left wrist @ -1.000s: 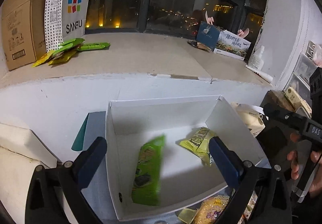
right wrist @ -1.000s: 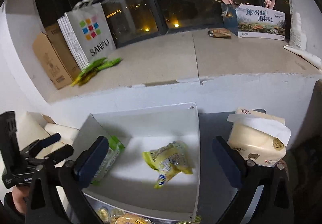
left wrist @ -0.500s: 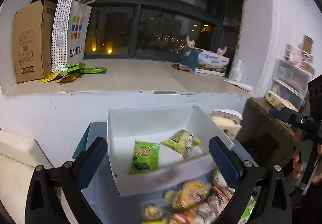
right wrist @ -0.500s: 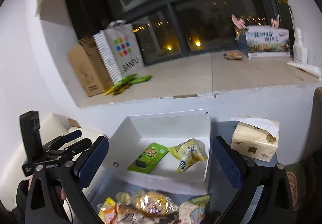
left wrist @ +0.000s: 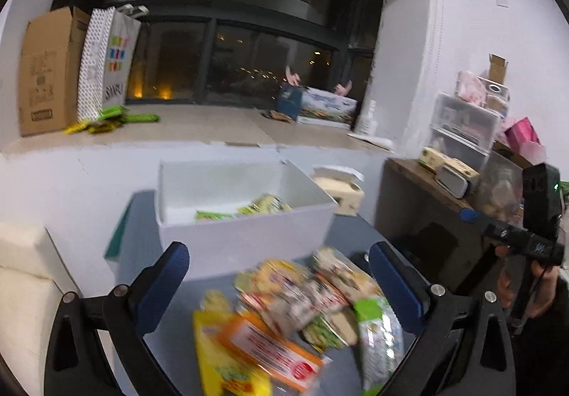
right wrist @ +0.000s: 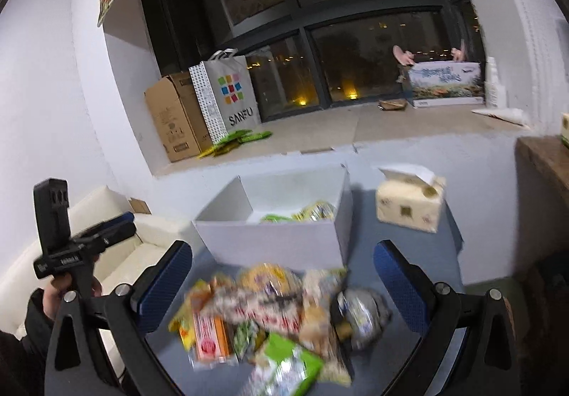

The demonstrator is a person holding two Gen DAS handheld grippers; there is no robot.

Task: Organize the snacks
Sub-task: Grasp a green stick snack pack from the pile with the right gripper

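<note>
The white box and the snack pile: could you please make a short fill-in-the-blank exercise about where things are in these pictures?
1. The green packet and the yellow packet lie inside the white ____.
2. The snack pile lies on the table in ____ of the white box, on the camera's side.
3. Both the left claw and the right claw are ____, holding nothing.
4. The tissue pack stands ____ the box, not inside it.

Missing words: box; front; open; beside

Dark night window above a beige sill, white walls.
</note>
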